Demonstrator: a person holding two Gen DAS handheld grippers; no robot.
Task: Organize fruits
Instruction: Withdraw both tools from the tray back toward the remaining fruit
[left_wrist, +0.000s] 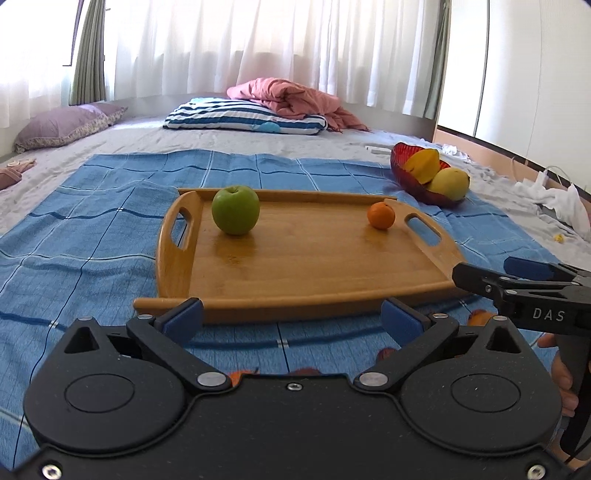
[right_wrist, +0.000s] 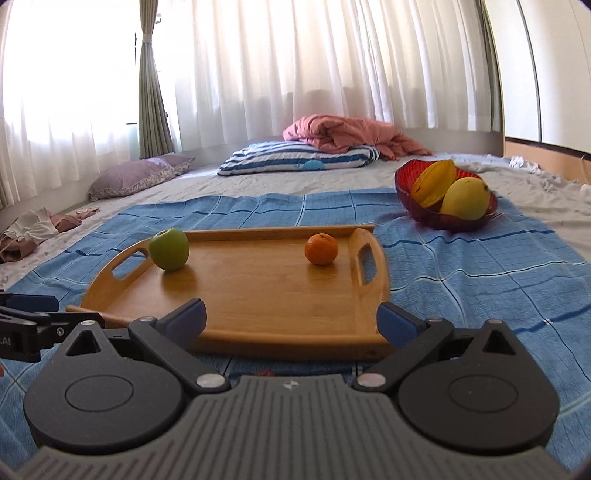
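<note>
A rectangular wooden tray with handles (left_wrist: 306, 266) is lying on the blue checked cloth (left_wrist: 92, 236) just ahead of my fingers. A green apple (left_wrist: 235, 209) is sitting far-left on it, a small orange (left_wrist: 381, 215) far-right, well apart. A red glass bowl (left_wrist: 400, 164) holding yellow fruit is standing beyond, to the right.

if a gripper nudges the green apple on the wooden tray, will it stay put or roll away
The green apple looks round and smooth, resting free on the flat wooden tray, so a nudge would probably roll it. The tray's raised rim right behind it would likely stop it. It looks firm, so open jaws could probably grip it without bruising.
</note>
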